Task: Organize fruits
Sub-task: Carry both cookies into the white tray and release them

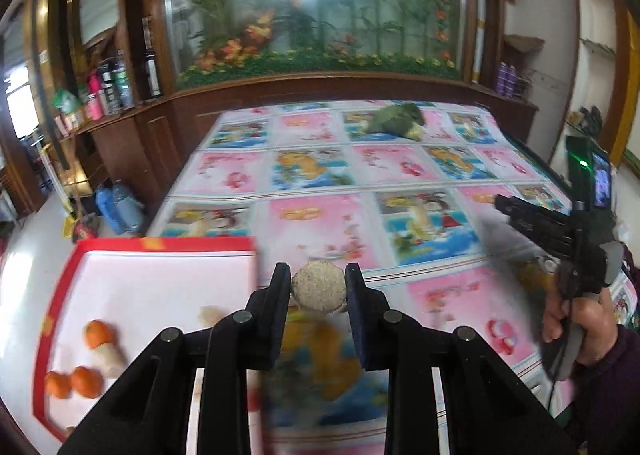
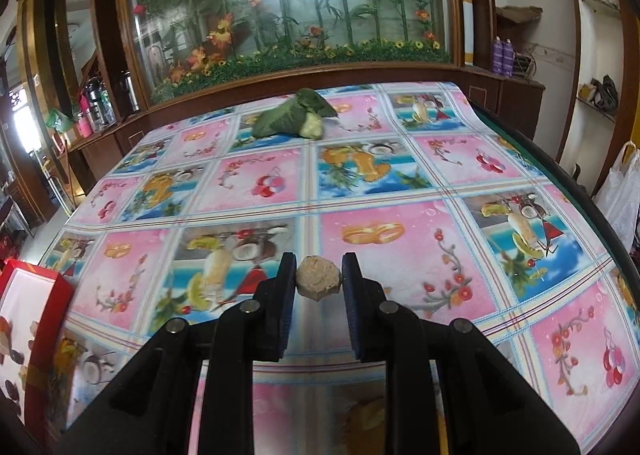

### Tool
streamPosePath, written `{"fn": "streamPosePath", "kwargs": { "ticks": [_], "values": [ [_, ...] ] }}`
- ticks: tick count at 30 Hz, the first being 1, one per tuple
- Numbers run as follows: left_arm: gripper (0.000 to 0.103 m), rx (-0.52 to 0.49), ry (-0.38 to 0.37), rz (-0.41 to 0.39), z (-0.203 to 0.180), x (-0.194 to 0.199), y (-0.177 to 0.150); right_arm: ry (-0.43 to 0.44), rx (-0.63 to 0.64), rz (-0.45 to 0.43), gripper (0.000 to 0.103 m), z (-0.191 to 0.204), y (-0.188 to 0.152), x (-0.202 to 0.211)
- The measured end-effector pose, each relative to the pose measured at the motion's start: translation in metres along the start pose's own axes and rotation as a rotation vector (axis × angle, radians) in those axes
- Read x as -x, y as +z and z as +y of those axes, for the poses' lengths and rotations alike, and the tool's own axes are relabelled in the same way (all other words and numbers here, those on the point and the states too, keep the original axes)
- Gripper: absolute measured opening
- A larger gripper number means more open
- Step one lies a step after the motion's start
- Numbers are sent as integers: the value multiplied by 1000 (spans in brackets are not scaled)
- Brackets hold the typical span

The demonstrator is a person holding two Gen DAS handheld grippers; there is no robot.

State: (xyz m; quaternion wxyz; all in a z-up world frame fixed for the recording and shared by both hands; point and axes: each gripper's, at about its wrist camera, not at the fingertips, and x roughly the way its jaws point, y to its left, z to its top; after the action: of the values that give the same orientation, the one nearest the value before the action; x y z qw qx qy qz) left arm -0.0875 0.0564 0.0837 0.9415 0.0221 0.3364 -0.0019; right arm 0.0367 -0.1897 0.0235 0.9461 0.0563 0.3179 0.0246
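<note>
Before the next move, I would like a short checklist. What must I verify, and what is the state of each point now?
1. Left gripper holds its round beige fruit between both fingers: ok.
2. Right gripper holds its own beige fruit: ok.
3. Red tray within view of the left gripper, beside it: ok.
4. Free white area in the tray, behind the oranges: ok.
5. Left fruit already above the tray: not ok; it is over the tablecloth, right of the tray edge.
6. Firmness of both grips: cannot tell.
</note>
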Motion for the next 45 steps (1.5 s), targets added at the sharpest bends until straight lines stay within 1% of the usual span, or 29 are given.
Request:
{"fn": "streamPosePath", "kwargs": {
  "ticks": [2,5,6,10,12,15,17,19,21,23,26,30,37,42,45],
  "values": [
    [27,40,40,-8,28,6,-4,40,17,-13,25,22,-2,10],
    [27,101,93,-9,65,12,-9,169,41,6,25,70,-9,21],
    [27,118,112,-9,76,13,-10,225,65,27,25,93,-12,23],
    [27,187,213,-3,123,16,-21,381,157,102,25,172,-25,30],
    [27,223,241,10,143,16,-26,452,205,145,25,209,-28,34],
    [27,272,285,38,170,12,-33,513,278,214,25,259,-32,34],
    [27,297,308,60,186,7,-36,524,316,244,25,282,-38,32],
    [27,312,308,79,196,2,-37,516,350,259,25,300,-42,28],
    [27,310,312,100,199,-6,-37,514,359,297,25,312,-46,21],
    [27,297,293,123,202,-16,-34,518,349,341,25,319,-49,13],
    [27,287,259,164,206,-31,-29,507,340,376,25,324,-53,7],
    [27,275,243,217,210,-47,-26,490,330,435,25,329,-58,-6],
    [27,267,229,283,218,-61,-32,454,341,460,25,334,-65,-14],
    [28,265,244,309,219,-64,-40,441,356,446,26,335,-67,-12],
    [29,260,261,310,218,-64,-42,435,361,439,26,336,-68,-11]
  ]
}}
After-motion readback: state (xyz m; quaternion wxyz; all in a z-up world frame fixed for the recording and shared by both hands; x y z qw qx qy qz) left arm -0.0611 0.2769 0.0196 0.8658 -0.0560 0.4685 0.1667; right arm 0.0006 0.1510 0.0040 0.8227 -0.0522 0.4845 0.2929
